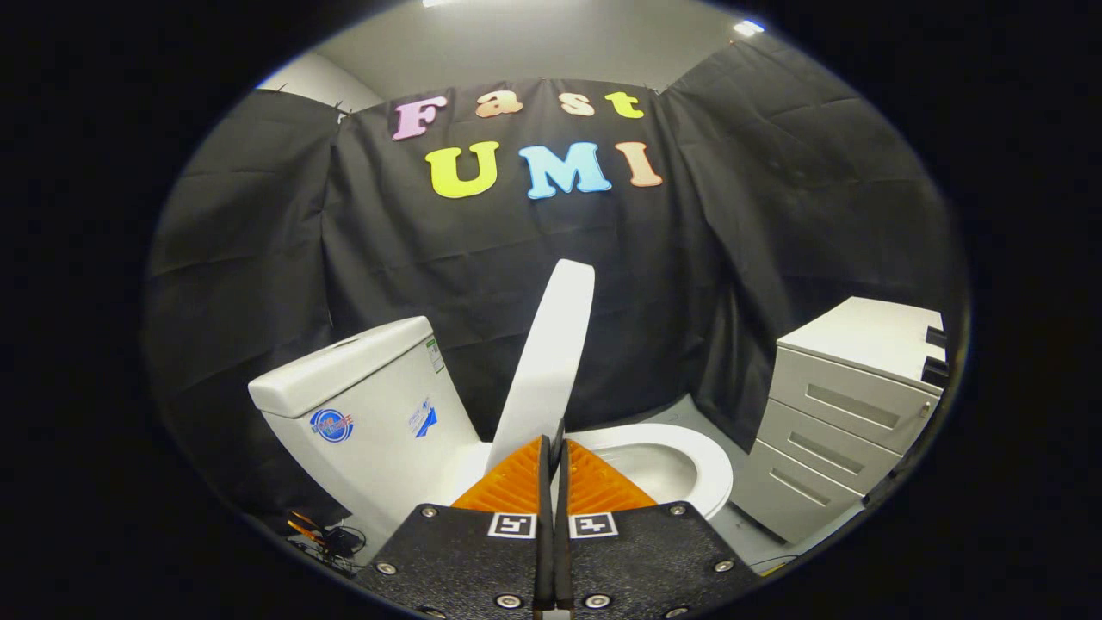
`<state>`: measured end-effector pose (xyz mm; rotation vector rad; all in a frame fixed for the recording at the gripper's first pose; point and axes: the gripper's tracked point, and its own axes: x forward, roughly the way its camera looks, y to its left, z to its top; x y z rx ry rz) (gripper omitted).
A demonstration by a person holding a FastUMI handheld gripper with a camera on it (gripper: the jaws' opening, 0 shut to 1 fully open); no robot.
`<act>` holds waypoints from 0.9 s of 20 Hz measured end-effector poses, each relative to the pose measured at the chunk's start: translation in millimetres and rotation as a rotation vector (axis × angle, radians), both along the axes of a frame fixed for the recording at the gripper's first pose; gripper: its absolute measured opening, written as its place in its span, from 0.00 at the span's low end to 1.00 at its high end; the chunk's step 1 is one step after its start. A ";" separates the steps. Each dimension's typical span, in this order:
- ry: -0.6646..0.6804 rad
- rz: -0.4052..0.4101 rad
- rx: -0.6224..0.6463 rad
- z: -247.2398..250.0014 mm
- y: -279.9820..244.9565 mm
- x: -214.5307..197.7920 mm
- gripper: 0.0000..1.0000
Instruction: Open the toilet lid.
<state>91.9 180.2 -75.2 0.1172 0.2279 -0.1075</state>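
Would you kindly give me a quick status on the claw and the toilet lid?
Claw shut, fingers together, at the lid's lower edge. Toilet lid raised, near upright, bowl exposed. Nothing in the way.

gripper (554, 443): fingers closed tight together, only a thin slit between them, tips at the lid's lower edge; real pinch on it unclear
toilet lid (551, 344): raised, standing steep, just ahead of fingertips
seat ring (702, 456): down, bowl open, right of fingers
tank (362, 405): left of lid, stickers on side
drawer cabinet (848, 405): right of toilet, apart
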 end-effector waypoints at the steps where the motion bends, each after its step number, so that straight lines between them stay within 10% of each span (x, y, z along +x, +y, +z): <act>1: -0.004 0.006 -0.007 2.0 2.1 -0.1 0.00; 18: -0.058 0.081 -0.112 20.7 56.6 3.8 0.00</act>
